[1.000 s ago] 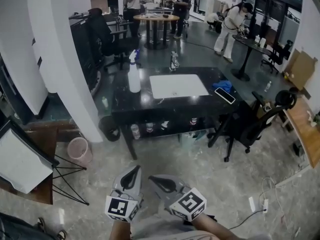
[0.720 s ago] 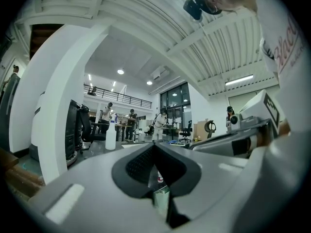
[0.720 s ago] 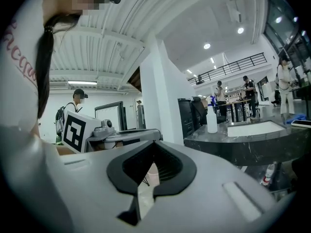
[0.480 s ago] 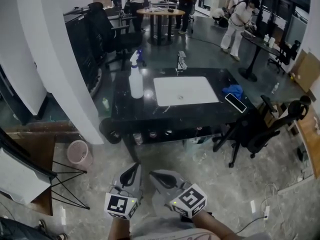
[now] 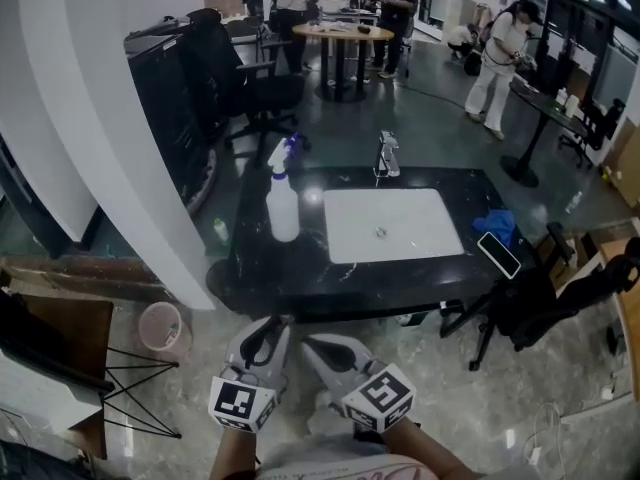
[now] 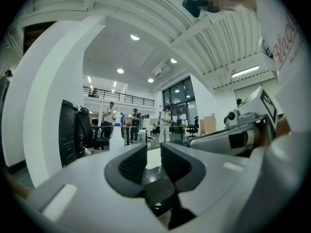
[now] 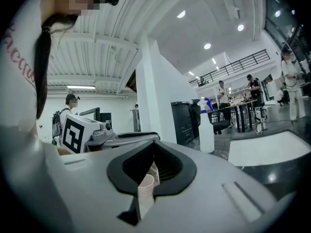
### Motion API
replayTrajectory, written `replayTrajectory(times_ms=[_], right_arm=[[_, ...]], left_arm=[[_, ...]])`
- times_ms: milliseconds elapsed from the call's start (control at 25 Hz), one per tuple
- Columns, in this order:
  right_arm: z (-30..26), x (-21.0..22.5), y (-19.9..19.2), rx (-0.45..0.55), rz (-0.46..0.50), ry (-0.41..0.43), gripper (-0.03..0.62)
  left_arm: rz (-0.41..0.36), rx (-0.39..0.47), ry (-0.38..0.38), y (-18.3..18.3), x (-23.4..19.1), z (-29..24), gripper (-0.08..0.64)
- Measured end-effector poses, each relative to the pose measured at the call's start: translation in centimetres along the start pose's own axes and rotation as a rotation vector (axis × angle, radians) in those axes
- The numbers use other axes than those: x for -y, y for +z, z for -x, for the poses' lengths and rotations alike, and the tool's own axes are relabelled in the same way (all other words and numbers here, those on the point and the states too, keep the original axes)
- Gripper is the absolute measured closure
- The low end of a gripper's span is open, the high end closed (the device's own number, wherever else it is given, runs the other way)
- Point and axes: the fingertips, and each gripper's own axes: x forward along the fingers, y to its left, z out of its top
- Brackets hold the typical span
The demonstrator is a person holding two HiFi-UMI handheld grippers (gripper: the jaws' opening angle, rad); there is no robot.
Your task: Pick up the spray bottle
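Moved closer to the sink basin [image 5: 390, 224] since one second ago, with both grippers carried along at the bottom of the frame; left jaws no longer fully together.

Head view. Shows the spray bottle [image 5: 283, 203] upright on the black counter [image 5: 300, 273], just left of the sink basin, untouched. Places the faucet [image 5: 388, 155] at the basin's far edge, and the blue cloth [image 5: 497, 224] and phone [image 5: 500, 255] right of the basin. Shows the left gripper [image 5: 275, 321] and right gripper [image 5: 316, 345] side by side, well short of the basin's near edge.

Left gripper view. Shows the pads slightly apart and opening, with nothing between them.

Right gripper view. Shows the jaw tips together, clamped on nothing. Reveals a pale cup-shaped form in the slot behind the tips, not identifiable. Places the spray bottle left of the basin, well ahead of the jaws.
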Motion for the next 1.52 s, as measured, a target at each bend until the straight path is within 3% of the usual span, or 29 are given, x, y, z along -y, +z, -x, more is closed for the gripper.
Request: replayTrajectory(times_ms=[120, 320, 560, 880, 1240, 1520], right_arm=[[-1.9, 2.5, 0.9, 0.006, 0.011, 0.013, 0.594], [-4.1, 6.4, 1.9, 0.002, 0.036, 0.019, 0.594], [-6.2, 10.5, 2.5, -0.005, 0.042, -0.01, 0.594], [-10.1, 14.2, 2.0, -0.053, 0.021, -0.04, 0.594], [-14.0, 18.3, 3.4, -0.059, 0.028, -0.086, 0.594], [-14.5, 20.2, 3.3, -0.078, 0.027, -0.124, 0.594]], left_arm=[[-0.015, 0.005, 0.019, 0.1, -2.2, -2.9, 0.462], [-0.023, -0.016, 0.049, -1.4, -5.6, -7.7, 0.301], [0.011, -0.028, 0.077, -2.5, -9.6, -12.2, 0.17], [0.065, -0.092, 0.028, -5.6, -13.5, -18.1, -0.007], [0.036, -0.143, -0.035, -8.0, -16.0, -25.6, -0.029], [0.053, -0.153, -0.092, -9.7, -15.6, -28.1, -0.021]])
